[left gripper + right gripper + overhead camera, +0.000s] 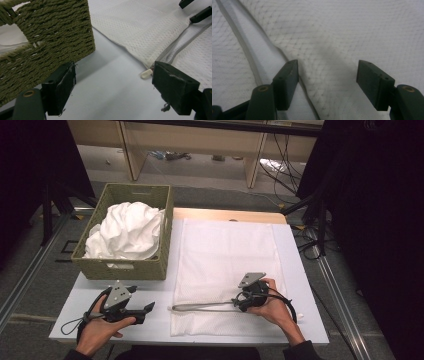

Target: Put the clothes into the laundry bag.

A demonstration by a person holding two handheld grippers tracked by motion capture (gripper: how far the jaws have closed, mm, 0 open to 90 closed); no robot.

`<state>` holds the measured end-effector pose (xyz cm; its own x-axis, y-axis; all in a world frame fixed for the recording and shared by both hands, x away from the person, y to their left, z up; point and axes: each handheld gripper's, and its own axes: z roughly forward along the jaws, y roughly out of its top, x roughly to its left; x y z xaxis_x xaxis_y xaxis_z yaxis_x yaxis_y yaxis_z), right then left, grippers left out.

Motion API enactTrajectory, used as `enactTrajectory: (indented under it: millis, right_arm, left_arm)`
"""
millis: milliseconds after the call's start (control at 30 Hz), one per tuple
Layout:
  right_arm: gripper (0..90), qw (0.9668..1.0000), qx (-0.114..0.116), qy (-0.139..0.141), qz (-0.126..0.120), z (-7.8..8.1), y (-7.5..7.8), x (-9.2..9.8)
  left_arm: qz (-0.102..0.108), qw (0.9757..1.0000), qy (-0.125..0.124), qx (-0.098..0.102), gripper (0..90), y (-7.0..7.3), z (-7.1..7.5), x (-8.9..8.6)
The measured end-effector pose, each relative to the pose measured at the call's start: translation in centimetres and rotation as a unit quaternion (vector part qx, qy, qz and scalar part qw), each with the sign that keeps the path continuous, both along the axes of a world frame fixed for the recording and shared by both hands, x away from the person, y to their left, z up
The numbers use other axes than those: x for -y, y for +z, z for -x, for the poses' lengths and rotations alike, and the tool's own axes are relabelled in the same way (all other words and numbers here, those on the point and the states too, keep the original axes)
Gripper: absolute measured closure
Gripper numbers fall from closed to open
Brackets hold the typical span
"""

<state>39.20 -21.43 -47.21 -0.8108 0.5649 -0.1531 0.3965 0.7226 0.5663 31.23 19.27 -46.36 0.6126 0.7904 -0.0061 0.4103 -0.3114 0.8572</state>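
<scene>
The right gripper (235, 304) sits on the white mesh bag (227, 260), near the bag's front edge. Its two fingers (287, 82) stand wide apart. No earlier picture shows them, so only their place now can be told. The mesh bulges up a little between them. One finger rests right by the grey zipper (202, 307), where the bag gapes open. The fingers do not pinch the mesh.

The left gripper (150, 308) lies low over the bare desk (100, 292), in front of the woven basket (125, 267). Its fingers (62, 85) are open too, and hold nothing. The small white zipper end (146, 74) lies just beside one finger.

The mesh bag lies flat on the desk, to the right of the basket and just beside it. It reaches close to the desk's front edge. The basket holds a heap of white cloth (127, 230) and stands at the desk's left back corner. There is bare desk in front of the basket and a strip along the right side of the bag.
</scene>
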Motion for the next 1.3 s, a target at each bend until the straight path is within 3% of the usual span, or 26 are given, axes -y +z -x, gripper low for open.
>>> enactTrajectory:
  millis: [67,100,200,233,267,300,333,367,433,467,500,600,633,733,767,800,867,900,933,967,1033,1067,1200,1267,1300]
  right_arm:
    - [33.3,0.9999,-0.009,0.010,0.009,-0.2,-0.1,-0.1]
    - [33.3,1.0000,-0.008,-0.003,0.002,-0.3,-0.2,-0.2]
    - [35.1,1.0000,0.000,-0.003,0.007,-0.7,-0.2,-0.1]
    - [39.0,0.9999,0.000,-0.008,0.008,-1.0,-0.2,-0.1]
    - [52.1,0.9999,-0.003,-0.006,0.010,-1.7,0.0,0.2]
    - [52.1,0.9999,-0.003,-0.006,0.010,-1.7,0.0,0.2]
    - [64.0,0.9988,-0.043,-0.024,-0.005,-1.8,0.1,0.2]
    - [69.2,0.9987,-0.049,-0.009,-0.011,-2.1,0.1,0.4]
    - [72.0,0.9980,-0.059,-0.010,-0.018,-2.2,0.1,0.4]
    - [75.8,0.9981,-0.059,0.002,-0.018,-2.3,0.1,0.4]
    - [82.5,0.9976,-0.069,0.007,-0.006,-2.3,0.3,0.1]
    - [87.2,0.9971,-0.076,-0.001,0.000,-2.0,0.4,-0.2]
    - [89.1,0.9979,-0.062,0.015,0.010,-2.0,0.4,-0.5]
    - [89.4,0.9985,-0.053,0.009,0.014,-1.9,0.6,-0.5]
    - [89.4,0.9986,-0.051,-0.005,0.010,-1.7,0.8,-0.5]
    - [89.4,0.9993,-0.036,0.005,0.007,-1.9,1.0,-0.4]
    - [89.4,0.9995,-0.030,0.005,0.004,-1.9,1.3,-0.4]
    - [89.4,0.9997,-0.013,0.021,0.005,-2.1,1.6,-0.3]
    - [89.4,1.0000,-0.005,-0.004,0.002,-1.5,2.2,-0.3]
    - [89.4,0.9999,0.009,0.013,0.005,-1.7,2.5,-0.3]
    - [89.4,0.9999,0.012,0.004,0.002,-1.5,2.9,-0.3]
    - [89.4,0.9996,0.027,0.004,0.004,-1.5,3.3,-0.2]
    - [89.4,0.9991,0.041,0.002,0.008,-1.2,4.3,-0.4]
    - [89.5,0.9986,0.052,0.007,-0.003,-1.2,4.8,-0.6]
    - [89.4,0.9986,0.052,0.001,-0.005,-1.1,5.0,-0.6]
  left_arm:
    - [-0.005,1.0000,-0.001,-0.003,19.2,-0.1,0.1,0.0]
    - [-0.005,1.0000,-0.001,-0.003,19.1,-0.1,0.1,0.0]
    - [-0.006,1.0000,-0.005,0.002,19.1,0.0,0.0,0.1]
    - [-0.005,1.0000,-0.004,-0.002,19.1,-0.1,0.0,0.1]
    - [-0.010,0.9999,-0.010,-0.002,19.1,-0.1,0.0,0.0]
    - [-0.010,0.9999,-0.010,-0.002,19.1,-0.1,0.0,0.0]
    - [-0.013,0.9999,-0.009,0.001,19.1,0.0,0.0,0.0]
    - [-0.003,1.0000,-0.003,-0.003,19.2,0.0,0.0,0.1]
    - [-0.006,1.0000,-0.006,-0.004,19.6,-0.1,0.0,0.1]
    - [-0.007,0.9999,-0.007,-0.005,19.6,-0.1,0.0,0.1]
    - [-0.005,1.0000,-0.006,-0.005,19.8,0.0,0.0,0.1]
    - [-0.003,1.0000,-0.007,-0.006,19.9,0.0,-0.1,0.1]
    - [-0.001,0.9999,-0.010,-0.005,20.0,0.1,-0.1,0.0]
    - [0.020,0.9998,-0.004,-0.002,20.1,0.8,-0.2,-0.2]
    - [0.019,0.9998,-0.003,-0.001,20.1,1.0,-0.2,-0.3]
    - [0.019,0.9998,-0.003,-0.001,20.2,1.0,-0.2,-0.3]
    - [0.015,0.9999,-0.004,0.002,20.4,1.6,-0.1,-0.6]
    - [0.014,0.9999,-0.002,0.006,20.6,2.0,-0.2,-0.8]
    - [0.019,0.9997,0.005,0.011,20.4,2.8,-0.3,-1.1]
    - [0.018,0.9997,0.008,0.014,20.3,3.2,-0.3,-1.3]
    - [0.020,0.9996,0.013,0.016,20.1,3.7,-0.4,-1.4]
    - [0.020,0.9996,0.013,0.017,20.0,4.0,-0.5,-1.5]
    - [0.023,0.9993,0.015,0.026,18.6,5.5,-1.8,-1.8]
    - [0.024,0.9992,0.017,0.025,18.4,6.4,-2.7,-2.1]
    - [0.032,0.9988,0.032,0.022,18.2,7.2,-3.7,-2.4]
